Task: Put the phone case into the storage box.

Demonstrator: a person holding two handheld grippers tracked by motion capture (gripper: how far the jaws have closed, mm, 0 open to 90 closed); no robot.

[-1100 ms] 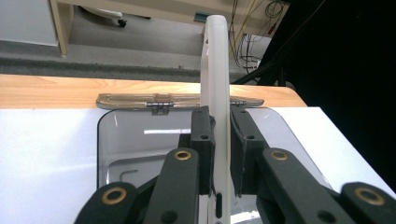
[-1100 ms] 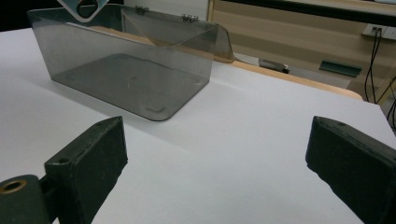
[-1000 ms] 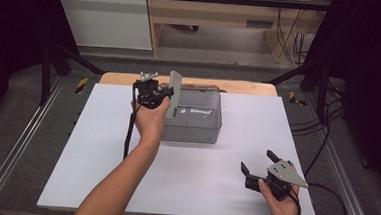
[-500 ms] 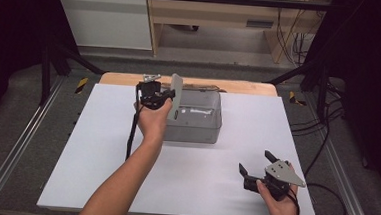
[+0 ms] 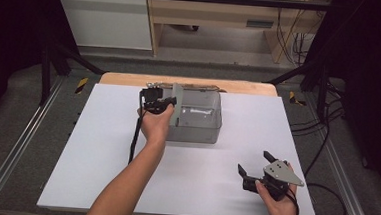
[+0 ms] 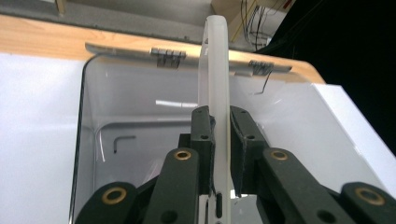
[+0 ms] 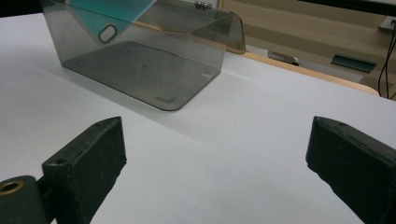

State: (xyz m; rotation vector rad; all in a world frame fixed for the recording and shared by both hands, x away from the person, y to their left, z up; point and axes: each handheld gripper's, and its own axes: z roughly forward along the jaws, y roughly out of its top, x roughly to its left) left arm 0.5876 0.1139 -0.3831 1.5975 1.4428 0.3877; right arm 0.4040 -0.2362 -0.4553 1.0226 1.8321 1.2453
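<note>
Nearest the person, the right gripper (image 5: 256,165) rests low over the white surface (image 5: 94,172), well in front of and to the right of the clear box (image 5: 200,125). Its jaws stand wide apart with nothing between them; in the right gripper view the two black pads frame bare surface, with the box beyond them.

Farther out, the clear box sits toward the back middle of the surface, its smoky walls and floor see-through. The left gripper (image 5: 166,102) is at the box's left side, the hand (image 5: 156,124) wrapped behind it. Its jaws are clenched on the lid (image 6: 215,70), which stands upright on edge, nipped between the two pads (image 6: 204,135). The lid's rounded top rises above the jaws.

Inside the box, on its floor left of the lid, lies a small hex key (image 6: 122,140). Along the box's far rim runs a metal strip with two hinges (image 6: 168,56), just before the wooden edge (image 6: 42,39) behind the surface.
</note>
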